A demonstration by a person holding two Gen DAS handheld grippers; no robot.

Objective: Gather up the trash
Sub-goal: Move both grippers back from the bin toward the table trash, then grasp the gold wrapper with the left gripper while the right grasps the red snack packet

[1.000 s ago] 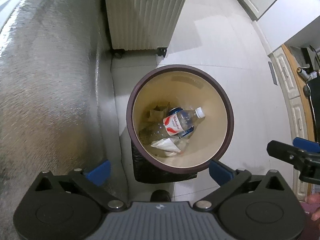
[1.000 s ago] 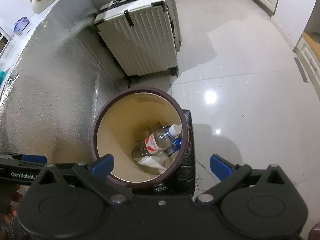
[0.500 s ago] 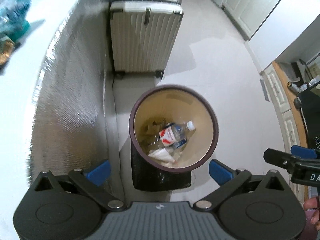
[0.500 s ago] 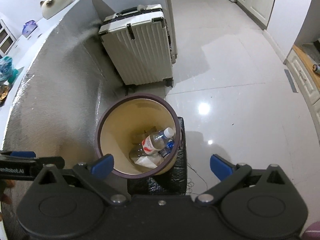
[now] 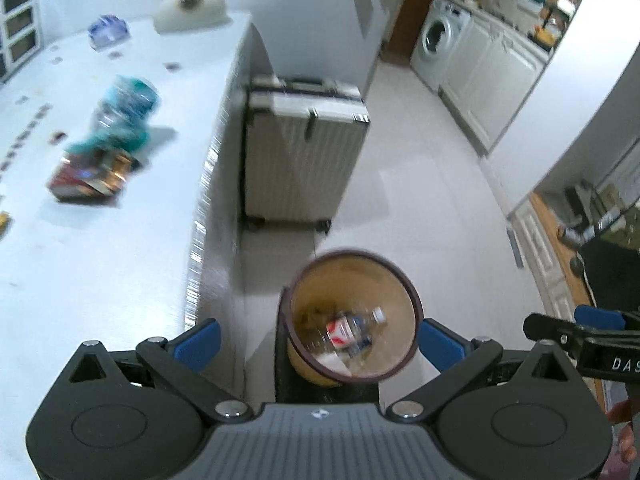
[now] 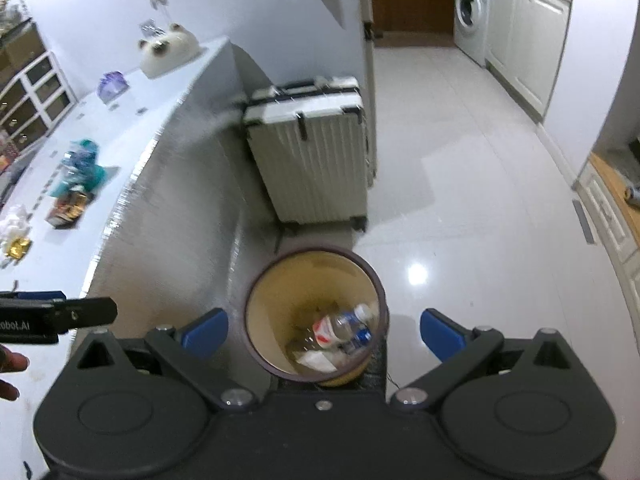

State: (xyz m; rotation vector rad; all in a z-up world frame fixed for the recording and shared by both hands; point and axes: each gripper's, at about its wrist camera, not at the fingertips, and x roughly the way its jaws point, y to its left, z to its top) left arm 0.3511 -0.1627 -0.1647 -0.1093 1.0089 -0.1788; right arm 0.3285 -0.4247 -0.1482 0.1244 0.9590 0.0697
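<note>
**Kid:** Two grippers, and both are wide apart with nothing in them. The left gripper (image 5: 318,340) and the right gripper (image 6: 324,332) each hang above the trash bin (image 6: 256,280).

**Helper:** What is in the bin?

**Kid:** One plastic bottle (image 6: 340,326) with a red and white label lies on its side at the bottom. Next to it I see one white paper scrap (image 6: 316,360) and some brown bits too blurry to name. The bin stands on the floor, just beside the silver side of the counter (image 5: 100,260).

**Helper:** And what trash is left to pick up?

**Kid:** On the counter, well apart from the bin, I count one blue-green crumpled wrapper (image 5: 124,120), touching one red and gold packet (image 5: 90,178). The right view also shows one white crumpled wad (image 6: 14,220) and one small gold piece (image 6: 16,248).

**Helper:** How will they feel?

**Kid:** I think light, soft and crinkly. They will squash, so the blue pads can pinch a bunched-up fold in the middle. The packet looks shiny, so it may slip. Pinch it across an edge.

**Helper:** Anything else?

**Kid:** One pale suitcase (image 5: 300,152) stands behind the bin, and one washing machine (image 6: 470,8) is far off.
</note>
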